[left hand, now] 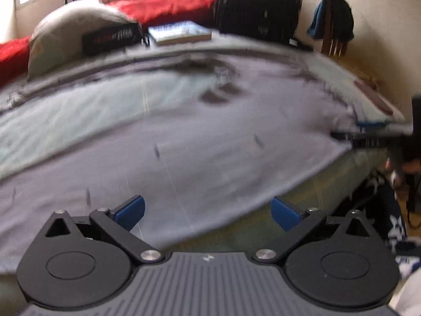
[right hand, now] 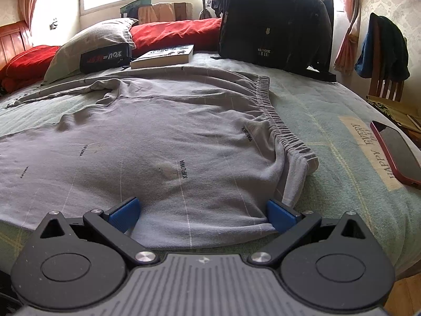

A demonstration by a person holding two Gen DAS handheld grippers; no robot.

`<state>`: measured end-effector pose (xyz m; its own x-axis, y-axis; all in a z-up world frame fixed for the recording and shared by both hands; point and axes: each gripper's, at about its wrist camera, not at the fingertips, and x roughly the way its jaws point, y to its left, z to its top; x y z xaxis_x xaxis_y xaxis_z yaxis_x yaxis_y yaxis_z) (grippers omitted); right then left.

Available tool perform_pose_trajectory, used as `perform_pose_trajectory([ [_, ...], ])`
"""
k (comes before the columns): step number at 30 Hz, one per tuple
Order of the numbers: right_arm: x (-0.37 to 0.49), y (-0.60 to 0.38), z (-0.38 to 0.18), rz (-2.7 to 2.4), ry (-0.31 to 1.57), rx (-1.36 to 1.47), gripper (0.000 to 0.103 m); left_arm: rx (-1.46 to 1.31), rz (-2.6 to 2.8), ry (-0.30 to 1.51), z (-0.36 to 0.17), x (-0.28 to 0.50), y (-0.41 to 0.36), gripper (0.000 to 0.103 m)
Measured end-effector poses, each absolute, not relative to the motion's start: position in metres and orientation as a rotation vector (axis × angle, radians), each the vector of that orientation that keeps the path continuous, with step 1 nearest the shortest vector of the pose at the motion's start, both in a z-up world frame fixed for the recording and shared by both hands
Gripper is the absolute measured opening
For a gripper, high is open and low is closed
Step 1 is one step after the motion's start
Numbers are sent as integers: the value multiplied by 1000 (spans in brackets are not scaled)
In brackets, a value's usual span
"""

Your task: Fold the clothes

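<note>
step in hand, as judged: pre-grasp, both tools set at the near hem of the grey trousers (right hand: 163, 142), which lie spread flat on the green bedspread (right hand: 329, 131), waistband to the right.

left gripper (left hand: 208, 212): jaws spread, nothing between them; view blurred, the cloth's near edge lies just ahead of the blue pads (left hand: 134, 210).

right gripper (right hand: 202, 214): jaws spread wide, straddling the hem near the waistband corner; right pad looks to touch the fabric, not pinching it.

next move likely calls for pressing both shut on the hem, then lifting together. the phone (right hand: 394, 152) lies well apart.
</note>
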<state>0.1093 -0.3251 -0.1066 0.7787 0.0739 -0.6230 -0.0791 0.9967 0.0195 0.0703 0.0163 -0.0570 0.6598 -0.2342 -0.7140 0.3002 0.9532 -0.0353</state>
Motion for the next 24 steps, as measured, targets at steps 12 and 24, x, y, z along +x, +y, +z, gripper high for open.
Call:
perform_pose_trajectory([
  [12, 110, -324, -90, 106, 714, 8, 103, 121, -292, 846, -69, 65, 24, 101],
  [24, 181, -287, -14, 405, 661, -4, 103, 62, -256, 711, 1, 147, 72, 101],
])
